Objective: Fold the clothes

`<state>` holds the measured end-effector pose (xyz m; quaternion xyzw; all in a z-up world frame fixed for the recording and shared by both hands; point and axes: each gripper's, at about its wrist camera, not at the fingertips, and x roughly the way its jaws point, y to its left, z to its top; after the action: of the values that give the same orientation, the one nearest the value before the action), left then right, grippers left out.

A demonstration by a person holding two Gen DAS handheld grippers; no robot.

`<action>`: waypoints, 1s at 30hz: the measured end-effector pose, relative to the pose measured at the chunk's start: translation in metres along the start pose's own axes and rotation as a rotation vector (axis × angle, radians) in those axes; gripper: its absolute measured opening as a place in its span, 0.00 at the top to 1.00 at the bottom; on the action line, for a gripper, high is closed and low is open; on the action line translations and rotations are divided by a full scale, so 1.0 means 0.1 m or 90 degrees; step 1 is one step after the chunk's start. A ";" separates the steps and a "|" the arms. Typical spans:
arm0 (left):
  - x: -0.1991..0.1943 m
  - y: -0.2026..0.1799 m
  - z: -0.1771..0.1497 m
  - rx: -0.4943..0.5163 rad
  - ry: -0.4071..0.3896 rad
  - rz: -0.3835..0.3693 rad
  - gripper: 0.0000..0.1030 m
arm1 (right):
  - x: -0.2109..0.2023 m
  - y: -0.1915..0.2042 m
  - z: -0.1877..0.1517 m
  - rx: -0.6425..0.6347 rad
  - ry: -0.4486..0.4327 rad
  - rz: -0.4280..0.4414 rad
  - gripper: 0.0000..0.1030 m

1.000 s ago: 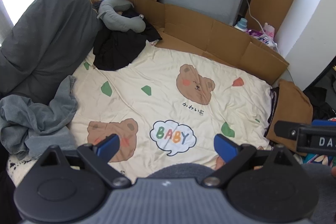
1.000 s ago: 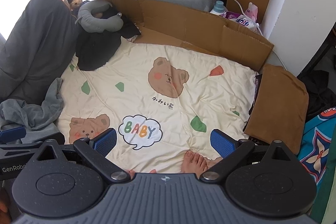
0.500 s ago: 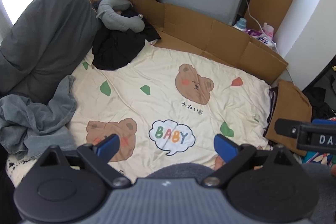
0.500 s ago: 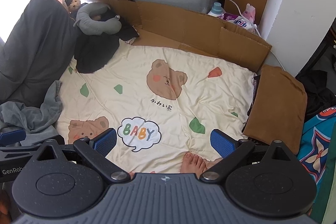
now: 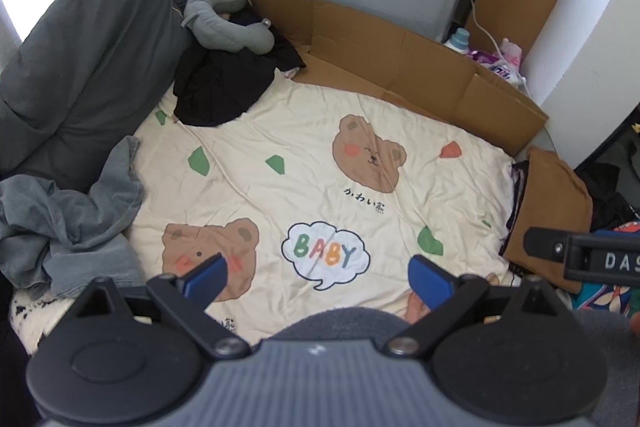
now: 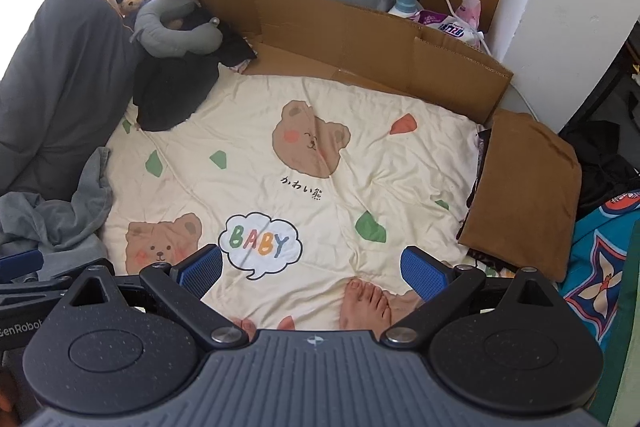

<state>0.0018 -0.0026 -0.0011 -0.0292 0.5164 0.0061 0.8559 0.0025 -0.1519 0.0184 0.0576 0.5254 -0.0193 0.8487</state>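
A crumpled grey garment (image 5: 68, 223) (image 6: 68, 215) lies in a heap at the left edge of the cream bear-print blanket (image 5: 320, 163) (image 6: 320, 163). A black garment (image 5: 224, 87) (image 6: 172, 91) is bunched at the blanket's far left corner. A folded brown garment (image 5: 548, 211) (image 6: 528, 187) rests on the right edge. My left gripper (image 5: 318, 279) hovers open above the near part of the blanket, holding nothing. My right gripper (image 6: 312, 271) is open too, empty, above the same area. Neither touches any cloth.
A dark grey pillow (image 5: 80, 67) leans at the left. A grey neck pillow (image 6: 176, 27) sits on the black garment. Flattened cardboard (image 5: 420, 67) borders the far side. Bare toes (image 6: 364, 303) of a person show under the right gripper. A patterned teal cloth (image 6: 600, 247) lies right.
Both views have shifted only slightly; the scene has slid a little up and left. Both grippers stay open and no garment has moved.
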 end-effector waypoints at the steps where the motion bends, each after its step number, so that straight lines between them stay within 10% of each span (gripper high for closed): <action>1: 0.00 -0.01 0.00 0.003 0.000 0.002 0.04 | 0.00 0.00 0.00 0.001 0.000 -0.002 0.04; 30: 0.06 0.09 0.18 0.028 -0.003 -0.010 0.04 | -0.07 -0.01 0.13 0.009 -0.014 -0.001 0.04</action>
<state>0.0201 0.0076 0.0010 -0.0149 0.5141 -0.0121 0.8575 0.0108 -0.1542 0.0308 0.0629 0.5161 -0.0241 0.8538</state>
